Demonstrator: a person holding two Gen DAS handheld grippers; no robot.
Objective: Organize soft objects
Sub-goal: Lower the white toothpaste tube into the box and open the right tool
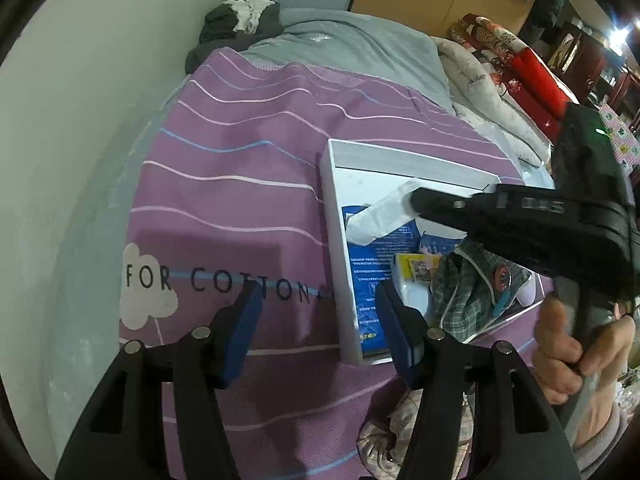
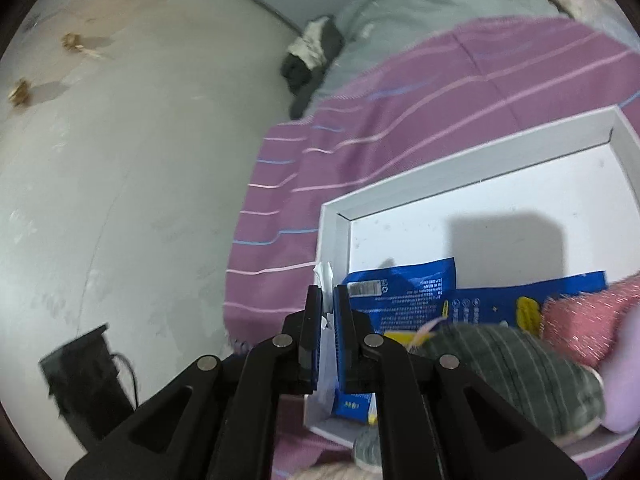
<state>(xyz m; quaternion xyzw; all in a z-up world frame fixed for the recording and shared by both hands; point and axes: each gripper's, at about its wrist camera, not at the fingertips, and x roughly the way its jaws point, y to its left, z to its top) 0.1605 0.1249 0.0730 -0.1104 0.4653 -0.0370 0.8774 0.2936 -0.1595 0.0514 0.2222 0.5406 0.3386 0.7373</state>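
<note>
A white shallow box (image 1: pixel 334 216) (image 2: pixel 440 176) lies on the purple striped sheet. It holds blue packets (image 1: pixel 370 268) (image 2: pixel 400 292), a yellow packet (image 1: pixel 416 268), a green checked soft piece (image 1: pixel 468 292) (image 2: pixel 512 368), a pink glittery piece (image 2: pixel 580 320) and a lilac one (image 2: pixel 624 380). My right gripper (image 2: pixel 328 294) (image 1: pixel 414 200) is shut on a thin white packet (image 1: pixel 380 218) (image 2: pixel 325 274), held over the box's left part. My left gripper (image 1: pixel 320 312) stands open and holds nothing, above the sheet at the box's near left edge.
The purple sheet (image 1: pixel 240 168) covers a bed against a pale wall (image 1: pixel 80 140). A grey blanket (image 1: pixel 352 48) and dark clothes (image 1: pixel 240 20) lie at the far end. A white duvet (image 1: pixel 480 92) and red quilt (image 1: pixel 528 72) sit right. A black object (image 2: pixel 84 380) lies below left.
</note>
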